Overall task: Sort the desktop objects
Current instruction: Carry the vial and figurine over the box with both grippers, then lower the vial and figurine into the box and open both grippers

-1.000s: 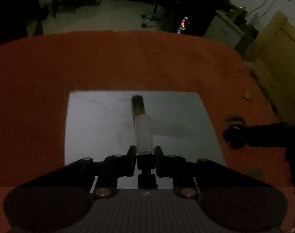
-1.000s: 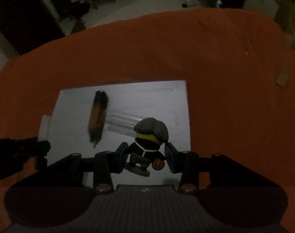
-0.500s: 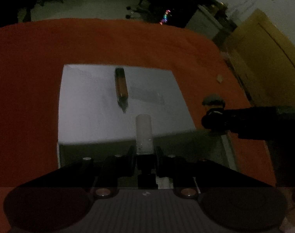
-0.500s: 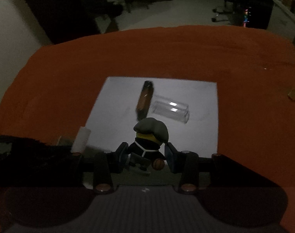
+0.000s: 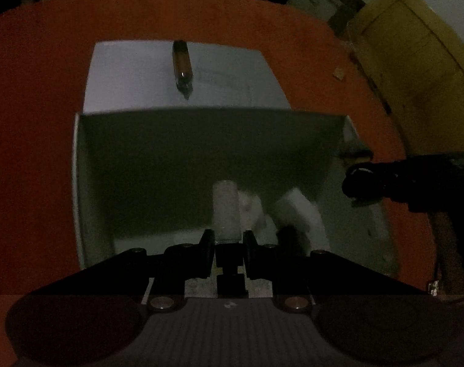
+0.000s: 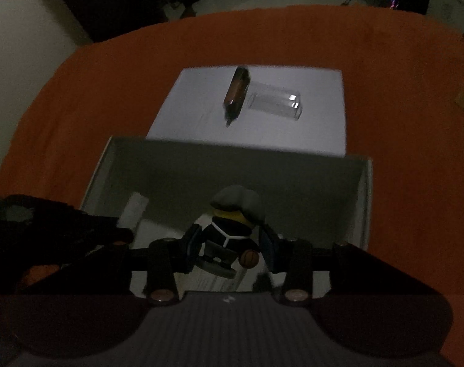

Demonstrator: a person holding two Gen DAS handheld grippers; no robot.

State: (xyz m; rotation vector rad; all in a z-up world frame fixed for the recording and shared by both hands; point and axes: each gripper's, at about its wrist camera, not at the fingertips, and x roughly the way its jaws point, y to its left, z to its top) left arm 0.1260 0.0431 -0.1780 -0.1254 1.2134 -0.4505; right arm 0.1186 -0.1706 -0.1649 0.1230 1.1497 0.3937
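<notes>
My left gripper (image 5: 228,238) is shut on a pale white cylinder (image 5: 225,211), held over the inside of an open white box (image 5: 88,189). My right gripper (image 6: 230,244) is shut on a small figurine (image 6: 232,229) with a grey cap, yellow face, dark suit and a tiny orange ball, also above the box (image 6: 366,202). Beyond the box, on a white sheet (image 5: 134,76), lies a brown pen-like tube (image 5: 182,65). In the right wrist view the tube (image 6: 237,93) lies beside a clear plastic case (image 6: 274,104).
White items (image 5: 296,211) lie in the box's right part. The orange tablecloth (image 5: 33,91) covers the table. A yellowish cabinet (image 5: 415,61) stands at the right. A small tan scrap (image 6: 462,101) lies on the cloth. The right gripper shows dark at the left wrist view's right edge (image 5: 384,180).
Both grippers have drawn back from the white sheet toward the near side, carrying their objects; the open box has come into view beneath them. Both grips look unchanged.
</notes>
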